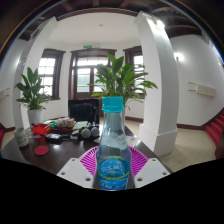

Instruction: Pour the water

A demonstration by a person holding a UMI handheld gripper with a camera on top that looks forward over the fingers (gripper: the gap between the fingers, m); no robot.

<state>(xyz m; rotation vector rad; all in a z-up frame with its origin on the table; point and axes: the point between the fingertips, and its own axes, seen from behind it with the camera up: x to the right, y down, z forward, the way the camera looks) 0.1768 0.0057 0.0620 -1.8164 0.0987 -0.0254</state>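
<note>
Dark table (20,148) in white-pillared room with potted plants (33,90); gripper (114,168) clamped on upright water bottle (113,140), contents clear.

Likely an office lounge, white columns (160,75), 2 potted plants (32,88), dark-framed windows (88,73), cluttered dark table (60,148)

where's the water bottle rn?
In the gripper view, the water bottle stands upright between the gripper fingers, its blue cap up, over the dark table. A potted plant is behind it; a red glass sits to its left.
</note>
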